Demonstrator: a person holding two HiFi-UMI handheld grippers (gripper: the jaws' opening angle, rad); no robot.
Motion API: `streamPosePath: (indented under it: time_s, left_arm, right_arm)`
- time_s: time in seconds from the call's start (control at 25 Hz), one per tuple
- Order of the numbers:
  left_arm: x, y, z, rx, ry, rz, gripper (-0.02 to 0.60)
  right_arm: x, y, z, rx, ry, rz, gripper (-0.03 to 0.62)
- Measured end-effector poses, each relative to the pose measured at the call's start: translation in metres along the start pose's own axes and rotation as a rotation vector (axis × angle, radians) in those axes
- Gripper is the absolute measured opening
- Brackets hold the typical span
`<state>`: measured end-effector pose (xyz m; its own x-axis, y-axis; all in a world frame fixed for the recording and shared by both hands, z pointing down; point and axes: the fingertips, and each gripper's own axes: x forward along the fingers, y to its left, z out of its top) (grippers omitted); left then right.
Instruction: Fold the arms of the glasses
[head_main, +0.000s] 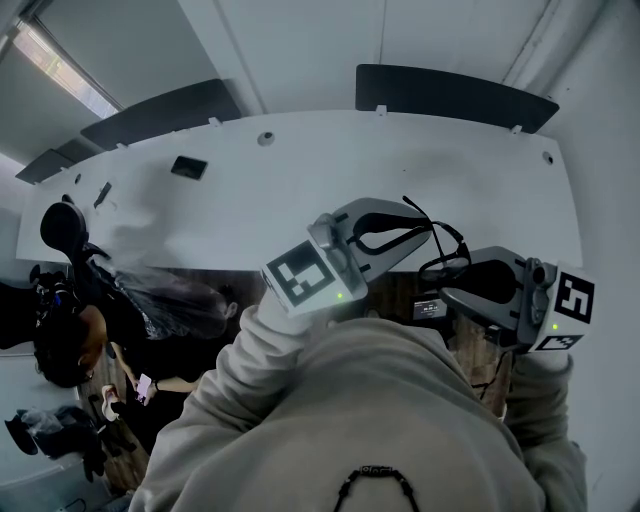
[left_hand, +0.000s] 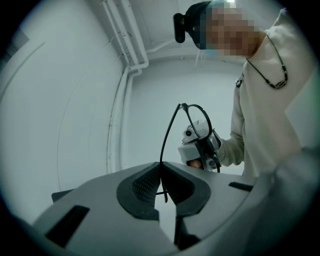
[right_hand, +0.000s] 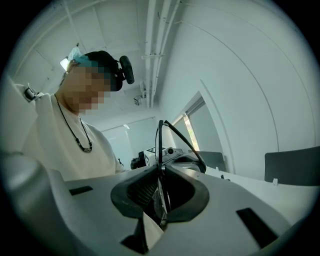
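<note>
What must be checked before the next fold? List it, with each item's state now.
1. Left gripper shut on one arm of the glasses: ok.
2. Right gripper shut on the front of the glasses: ok.
3. Glasses held in the air, off the table: ok.
4. Held arm folded against the front: not ok, it stands out at an angle.
5. Other arm folded: cannot tell.
</note>
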<state>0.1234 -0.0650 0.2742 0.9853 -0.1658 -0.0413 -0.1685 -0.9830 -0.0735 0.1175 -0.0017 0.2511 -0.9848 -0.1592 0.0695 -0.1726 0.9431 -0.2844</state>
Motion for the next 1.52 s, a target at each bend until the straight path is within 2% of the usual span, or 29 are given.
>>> streamPosePath:
  time_s: [1.52]
  left_arm:
    - [-0.008, -0.014, 0.009, -0.078, -0.093, -0.077, 0.018]
  right_arm:
    - [0.011, -0.010, 0.015, -0.069, -0.028, -0.022, 0.060]
